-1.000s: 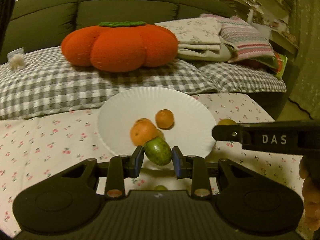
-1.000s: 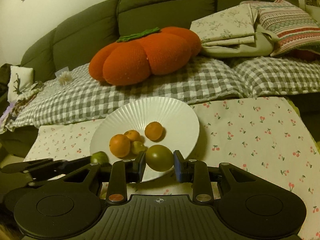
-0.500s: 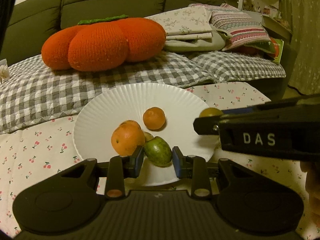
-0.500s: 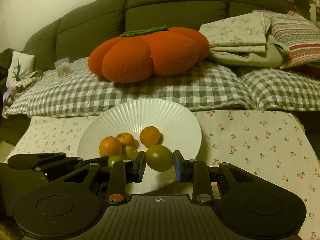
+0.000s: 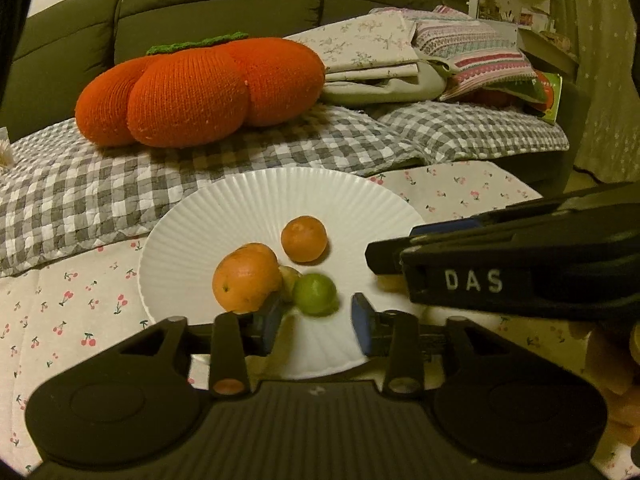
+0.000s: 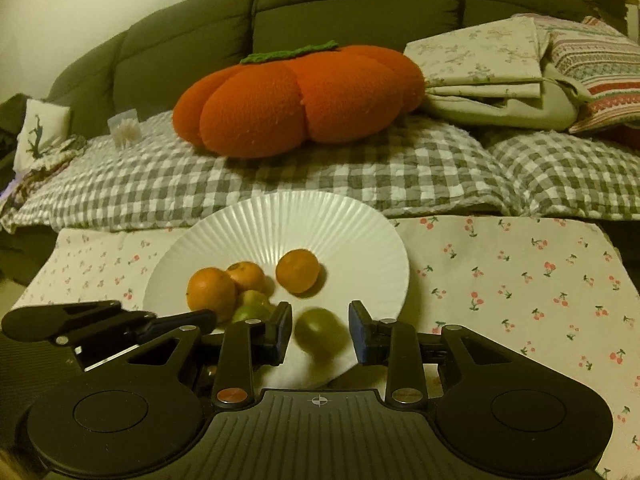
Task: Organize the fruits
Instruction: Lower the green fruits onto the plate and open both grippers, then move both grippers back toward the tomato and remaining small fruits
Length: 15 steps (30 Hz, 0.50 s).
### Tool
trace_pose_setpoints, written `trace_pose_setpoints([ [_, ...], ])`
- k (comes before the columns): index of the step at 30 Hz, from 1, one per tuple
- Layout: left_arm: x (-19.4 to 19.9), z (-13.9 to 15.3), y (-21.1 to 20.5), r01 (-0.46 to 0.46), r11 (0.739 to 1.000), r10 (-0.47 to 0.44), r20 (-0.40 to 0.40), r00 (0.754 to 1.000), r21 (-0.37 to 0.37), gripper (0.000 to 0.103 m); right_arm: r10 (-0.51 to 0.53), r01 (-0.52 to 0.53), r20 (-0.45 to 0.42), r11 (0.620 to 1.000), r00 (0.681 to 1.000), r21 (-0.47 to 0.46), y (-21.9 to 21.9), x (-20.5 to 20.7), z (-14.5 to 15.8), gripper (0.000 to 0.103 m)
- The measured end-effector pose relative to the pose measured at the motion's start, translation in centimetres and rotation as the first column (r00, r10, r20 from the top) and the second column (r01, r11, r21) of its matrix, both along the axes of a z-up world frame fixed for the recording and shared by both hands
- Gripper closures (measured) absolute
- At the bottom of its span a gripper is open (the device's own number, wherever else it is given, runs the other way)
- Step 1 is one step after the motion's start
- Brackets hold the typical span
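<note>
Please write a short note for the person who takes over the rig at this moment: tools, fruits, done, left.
Left tool: open, its green fruit just released onto the white plate.
Right tool: open, its green fruit blurred between the fingers, over the plate's near edge.
Also on the plate: three oranges and a small greenish fruit.
Done: both green fruits released.
Left: check that they settle; no other loose fruit shows.

Green fruit (image 5: 315, 294) motion-blurred; olive fruit (image 6: 319, 332) blurred too; small yellowish fruit (image 5: 289, 279) mostly hidden behind big orange (image 5: 246, 282)

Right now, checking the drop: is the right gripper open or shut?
Open: right gripper stands clear of the green fruit.
</note>
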<state>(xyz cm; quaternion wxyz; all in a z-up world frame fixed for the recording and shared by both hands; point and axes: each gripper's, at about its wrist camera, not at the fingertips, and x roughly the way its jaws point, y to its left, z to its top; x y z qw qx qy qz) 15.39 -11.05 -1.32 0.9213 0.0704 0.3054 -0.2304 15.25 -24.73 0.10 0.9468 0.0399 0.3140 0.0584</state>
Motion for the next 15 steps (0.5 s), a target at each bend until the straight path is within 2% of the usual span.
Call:
trace_pose_setpoints([
  [1, -0.1, 0.1, 0.0, -0.001, 1.0, 0.001, 0.003, 1.0, -0.002, 0.056, -0.009, 0.009, 0.005, 1.0, 1.0, 0.01, -0.2, -0.1, 0.2, 0.064],
  [3, -0.2, 0.3, 0.1, -0.01, 1.0, 0.01, 0.013, 1.0, 0.0, 0.049, -0.022, 0.022, 0.013, 0.999, 1.0, 0.029, -0.7, -0.1, 0.4, 0.063],
  [15, -1.3, 3.0, 2.6, -0.071, 0.996, 0.071, 0.003, 0.997, -0.047, 0.048, -0.104, 0.101, 0.009, 0.982, 0.995, 0.158, -3.5, -1.0, 2.5, 0.063],
])
